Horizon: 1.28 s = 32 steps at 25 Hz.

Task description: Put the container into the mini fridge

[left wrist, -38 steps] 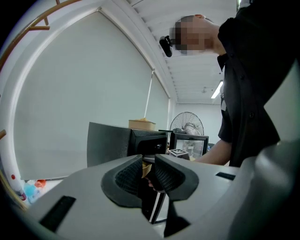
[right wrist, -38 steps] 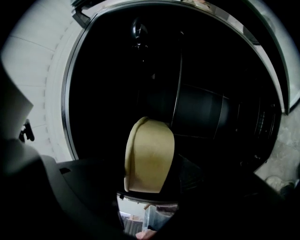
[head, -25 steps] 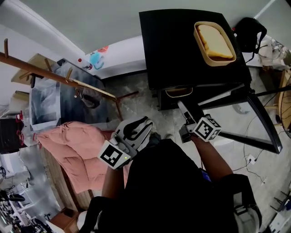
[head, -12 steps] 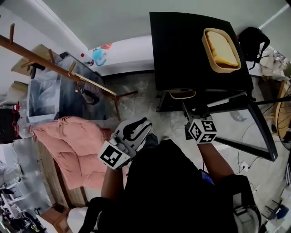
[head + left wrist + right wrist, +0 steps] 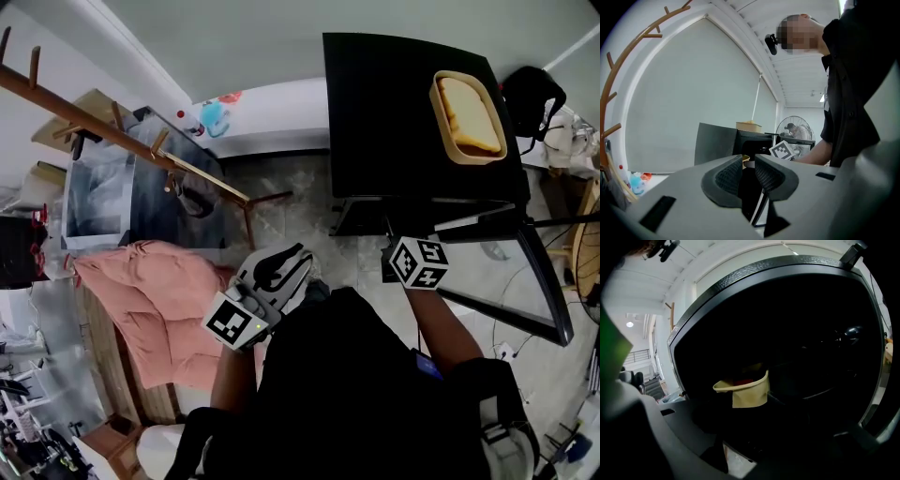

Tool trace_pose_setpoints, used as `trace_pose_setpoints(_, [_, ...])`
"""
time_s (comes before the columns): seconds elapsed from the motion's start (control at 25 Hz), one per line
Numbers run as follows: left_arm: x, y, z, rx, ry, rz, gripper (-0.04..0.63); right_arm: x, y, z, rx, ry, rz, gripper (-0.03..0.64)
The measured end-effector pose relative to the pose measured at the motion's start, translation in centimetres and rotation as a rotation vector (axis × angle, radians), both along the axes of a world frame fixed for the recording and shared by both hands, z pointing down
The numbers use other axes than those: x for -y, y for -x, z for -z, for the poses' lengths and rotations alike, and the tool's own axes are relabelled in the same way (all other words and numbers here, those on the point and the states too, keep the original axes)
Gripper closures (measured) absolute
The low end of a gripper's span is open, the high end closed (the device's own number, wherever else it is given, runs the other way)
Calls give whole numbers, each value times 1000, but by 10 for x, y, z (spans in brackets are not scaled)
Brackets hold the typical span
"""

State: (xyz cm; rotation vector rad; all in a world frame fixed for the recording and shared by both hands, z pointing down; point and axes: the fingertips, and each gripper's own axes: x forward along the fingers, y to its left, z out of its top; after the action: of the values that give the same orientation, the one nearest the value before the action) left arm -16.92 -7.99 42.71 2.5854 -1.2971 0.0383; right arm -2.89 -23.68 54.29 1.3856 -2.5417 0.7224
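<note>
2 tan containers belong to this scene. From the head view only the second container (image 5: 468, 117) is seen, lying on top of the black mini fridge (image 5: 403, 112). The task's container is hidden there beneath the fridge's top edge. The glass door (image 5: 511, 281) stands open to the right. The right hand-held gripper (image 5: 398, 258) is held at the mouth of the opening, between cabinet and door. If the door were swung shut now, it would be blocked by that gripper or the arm behind it. The left hand-held gripper (image 5: 278, 265) is kept back near the body.

In the left gripper view, its pads (image 5: 729, 176) are seen a narrow gap apart with nothing between them.

In the right gripper view, the container (image 5: 743, 391) is seen resting inside the dark fridge, ahead of the jaws and apart from them. The jaws have just been closing, yet they stand fairly wide and empty. The container is judged to sit near the front. It could be clipped and tipped or dragged out by a careless withdrawal, and the door's closing might be fouled by it.
</note>
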Motion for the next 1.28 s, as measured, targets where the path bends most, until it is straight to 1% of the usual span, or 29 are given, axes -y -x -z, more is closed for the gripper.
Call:
trace_pose_setpoints(0.16, [5,7,7,-27,-7,14,502,13,8,3,3,-3,-22,373])
trace_pose_setpoints(0.48, [9,15,11,-20,-17,24,502,26,16,-1,-12,17,-35,381])
trace_pose_setpoints(0.76, [4,17,13,-31,-23,36,502,20,7,-2,3,26,-66,382])
trace_pose_setpoints(0.96, [3,15,16,-47,-42,53,502,10,-3,9,3,-7,-67,382])
trace_pose_setpoints(1.04, [3,13,18,-64,-47,59,502,5,-8,14,7,-16,-60,382])
trace_pose_setpoints(1.16, [8,13,28,-99,-88,72,502,-9,-16,22,27,-24,-46,390])
trace_pose_setpoints(1.28, [15,15,39,-112,-129,96,502,-22,-26,36,42,-52,-42,405])
